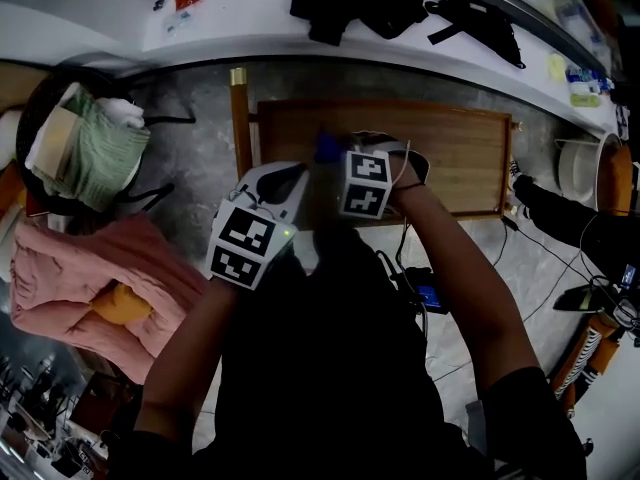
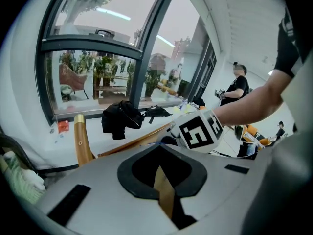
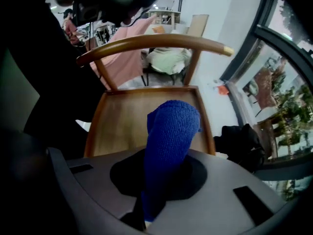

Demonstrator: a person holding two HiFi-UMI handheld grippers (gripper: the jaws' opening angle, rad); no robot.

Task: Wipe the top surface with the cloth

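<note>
The right gripper (image 3: 157, 199) pinches the blue cloth (image 3: 171, 136) tight. The cloth sticks out ahead of it, just above the chair seat (image 3: 122, 116), ready to rub the wood. Beside it, the left gripper (image 2: 164, 185) looks squeezed onto the chair seat's edge, likely to steady it.

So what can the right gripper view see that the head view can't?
Only the right gripper view shows how the right gripper has its jaws shut on the blue cloth. It also shows the plants outside the window. Only the head view shows the left gripper and a white bucket. Both show the wooden chair seat, the pink blanket and the black clothes on the sill. From above, the cloth is just a small blue patch.
</note>
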